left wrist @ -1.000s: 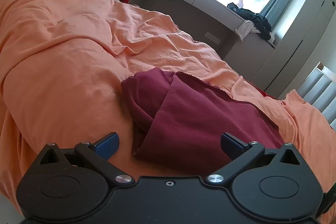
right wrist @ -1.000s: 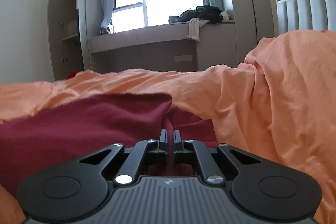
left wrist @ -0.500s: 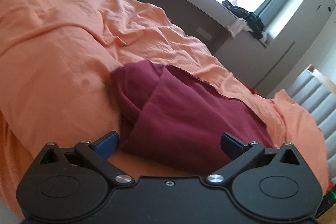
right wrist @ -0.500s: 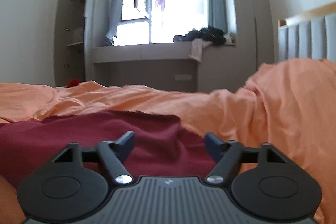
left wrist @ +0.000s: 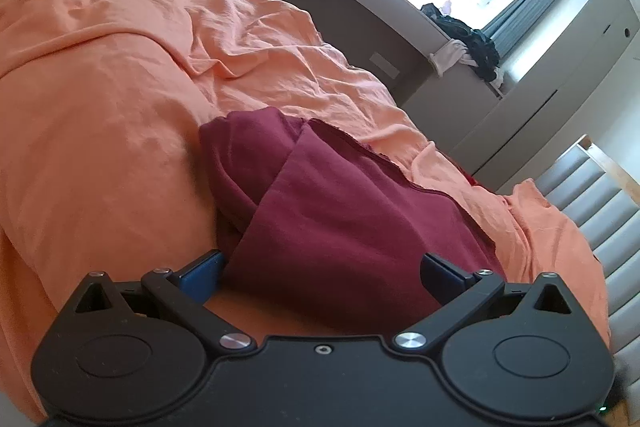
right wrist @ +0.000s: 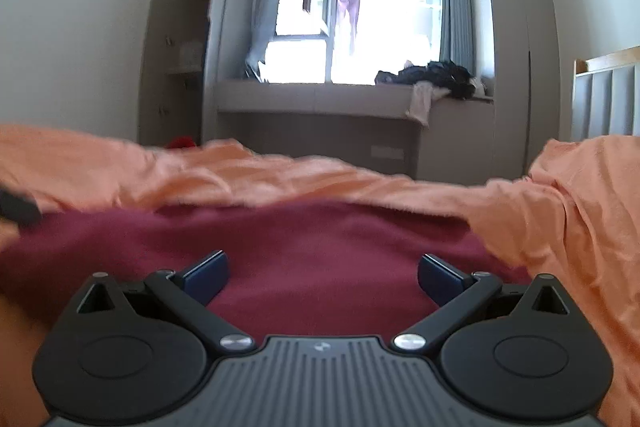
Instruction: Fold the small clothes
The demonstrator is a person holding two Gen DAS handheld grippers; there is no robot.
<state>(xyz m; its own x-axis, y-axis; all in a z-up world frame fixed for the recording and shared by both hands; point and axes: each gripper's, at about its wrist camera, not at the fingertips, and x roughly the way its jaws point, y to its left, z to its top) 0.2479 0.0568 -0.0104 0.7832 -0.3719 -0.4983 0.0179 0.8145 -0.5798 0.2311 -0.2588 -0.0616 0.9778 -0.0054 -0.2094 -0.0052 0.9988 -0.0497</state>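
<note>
A dark red garment [left wrist: 328,211] lies on the orange bedsheet [left wrist: 100,115], folded over itself with a bunched part at its left. My left gripper [left wrist: 320,273] is open and empty, its blue pads just above the garment's near edge. In the right wrist view the same garment [right wrist: 320,247] fills the middle. My right gripper [right wrist: 322,275] is open and empty, low over the cloth. A dark object, perhaps the other gripper [right wrist: 18,209], shows at the left edge of that view.
The rumpled orange sheet rises in a mound at the left [left wrist: 60,7] and at the right [right wrist: 580,195]. A grey padded headboard [left wrist: 592,195] stands at the right. A window bench [right wrist: 320,99] with a pile of dark clothes [right wrist: 440,73] lies beyond the bed.
My right gripper was shut on the red garment, then opened and let go, and has risen a little. My left gripper stayed open and shifted slightly over the garment's near edge.
</note>
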